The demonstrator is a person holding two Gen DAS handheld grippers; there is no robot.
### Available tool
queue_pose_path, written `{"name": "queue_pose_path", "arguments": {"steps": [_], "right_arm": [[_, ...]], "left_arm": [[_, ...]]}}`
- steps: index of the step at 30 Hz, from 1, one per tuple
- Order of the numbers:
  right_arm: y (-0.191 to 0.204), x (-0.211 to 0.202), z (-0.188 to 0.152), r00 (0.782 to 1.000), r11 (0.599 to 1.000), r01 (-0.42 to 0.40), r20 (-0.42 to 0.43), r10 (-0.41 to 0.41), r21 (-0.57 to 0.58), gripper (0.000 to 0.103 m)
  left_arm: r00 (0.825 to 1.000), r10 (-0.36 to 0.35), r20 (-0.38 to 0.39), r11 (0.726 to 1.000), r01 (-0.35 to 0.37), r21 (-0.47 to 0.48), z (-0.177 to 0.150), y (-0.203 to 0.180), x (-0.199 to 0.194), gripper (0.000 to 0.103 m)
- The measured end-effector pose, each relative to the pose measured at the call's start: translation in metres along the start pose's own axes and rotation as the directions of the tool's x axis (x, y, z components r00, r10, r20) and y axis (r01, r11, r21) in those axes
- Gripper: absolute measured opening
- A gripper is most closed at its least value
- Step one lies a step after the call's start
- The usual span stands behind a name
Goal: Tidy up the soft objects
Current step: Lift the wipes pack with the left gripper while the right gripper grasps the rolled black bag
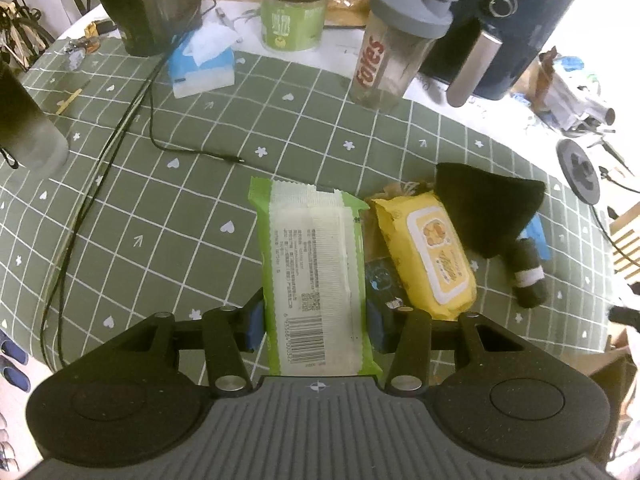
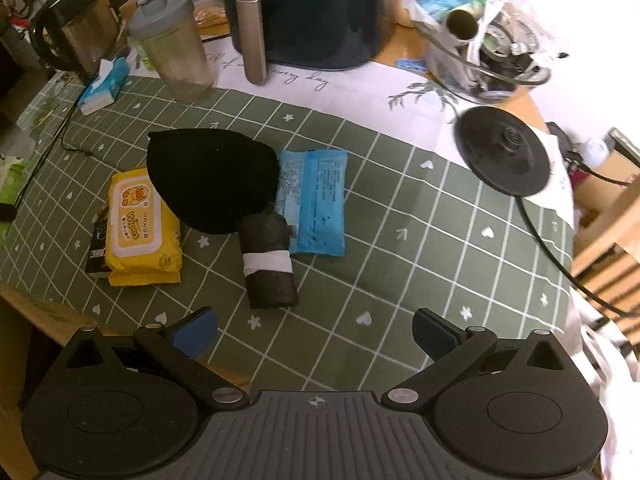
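Left wrist view: your left gripper is clamped on 1 green-and-white pack, both blue pads pressing its sides; the pack's near end is hidden behind the gripper body. At 3 o'clock of it lies 1 yellow wipes pack, partly covering a small dark box whose print you cannot read. 1 black cloth overlaps the yellow pack's far corner, and here it hides nearly all of the blue pack.

Right wrist view: your right gripper stands with jaws wide apart, nothing between them, above the green checked tablecloth. At 12 o'clock lies 1 dark roll with a white band, touching the cloth and the blue pack.

Surroundings, at the far edge: 1 shaker bottle, 1 dark appliance, 1 kettle, 1 tissue pack. 1 black cable crosses the cloth at 10 o'clock of the held pack.
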State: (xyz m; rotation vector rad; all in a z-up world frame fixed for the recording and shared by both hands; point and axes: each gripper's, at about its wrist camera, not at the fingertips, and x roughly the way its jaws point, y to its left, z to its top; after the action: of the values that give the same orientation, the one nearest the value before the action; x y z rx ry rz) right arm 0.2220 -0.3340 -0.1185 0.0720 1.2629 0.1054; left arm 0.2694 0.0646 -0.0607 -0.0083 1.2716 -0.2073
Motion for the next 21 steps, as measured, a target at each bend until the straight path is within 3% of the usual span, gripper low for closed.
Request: {"name": "queue_pose_path", "arguments": {"steps": [10, 18, 21], "right_arm": [[0.007, 0.046, 0.012, 0.998, 0.993, -0.07, -0.013, 0.069, -0.094, 0.103], [0.017, 0.082, 0.018, 0.994, 0.989, -0.11, 0.006, 0.111, -0.102, 0.102], [0.022, 0.097, 0.018, 0.994, 0.989, -0.112, 0.0, 0.113, -0.1, 0.09]], "left_arm": [[0.998, -0.045, 0.032, 0.999, 0.046, -0.019, -0.021, -0.002, -0.037, 0.047], [0.995, -0.073, 0.063, 0.996, 0.076, -0.045, -0.035, -0.002, -0.064, 0.047], [0.994, -0.084, 0.068, 0.995, 0.088, -0.051, -0.04, -0.003, -0.071, 0.047]]}}
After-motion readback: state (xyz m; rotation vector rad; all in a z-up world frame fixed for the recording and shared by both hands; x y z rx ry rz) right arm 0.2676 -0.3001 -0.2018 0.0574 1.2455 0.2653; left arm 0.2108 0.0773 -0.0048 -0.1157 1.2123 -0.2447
